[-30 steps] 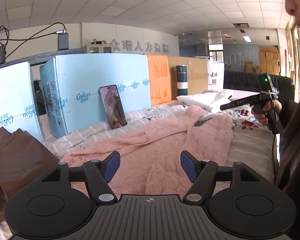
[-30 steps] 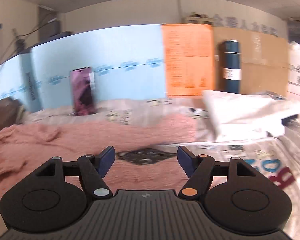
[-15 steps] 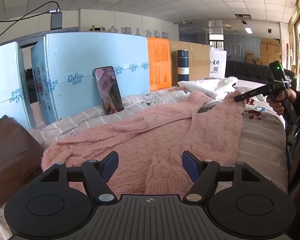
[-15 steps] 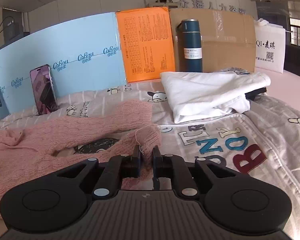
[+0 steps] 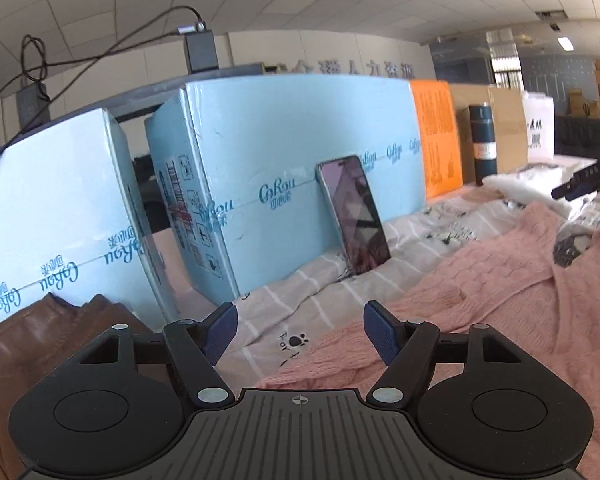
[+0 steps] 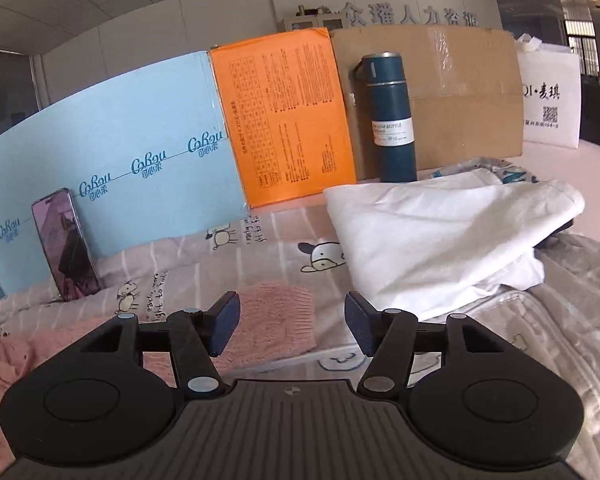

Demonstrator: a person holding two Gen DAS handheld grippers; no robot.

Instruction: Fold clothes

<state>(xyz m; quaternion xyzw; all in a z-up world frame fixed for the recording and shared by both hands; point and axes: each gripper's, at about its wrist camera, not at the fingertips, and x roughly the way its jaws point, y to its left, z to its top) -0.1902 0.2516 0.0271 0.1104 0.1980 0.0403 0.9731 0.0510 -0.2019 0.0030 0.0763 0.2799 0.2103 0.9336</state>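
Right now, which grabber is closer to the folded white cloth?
The right gripper: the folded white cloth lies just ahead of its right finger. The left gripper is open near the pink knitted sweater's sleeve; the cloth is far away.

Phone (image 5: 354,216) leans against box (image 5: 284,184)

Pink sweater (image 5: 500,280) chunky knit; brown jacket (image 5: 40,340) glossy leather.

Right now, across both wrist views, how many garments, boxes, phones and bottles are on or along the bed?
Garments: 3 (pink sweater, folded white garment, brown leather garment)
Light blue boxes: 2 ()
Brown cardboard box: 1
Phone: 1
Blue bottle: 1
Total: 8
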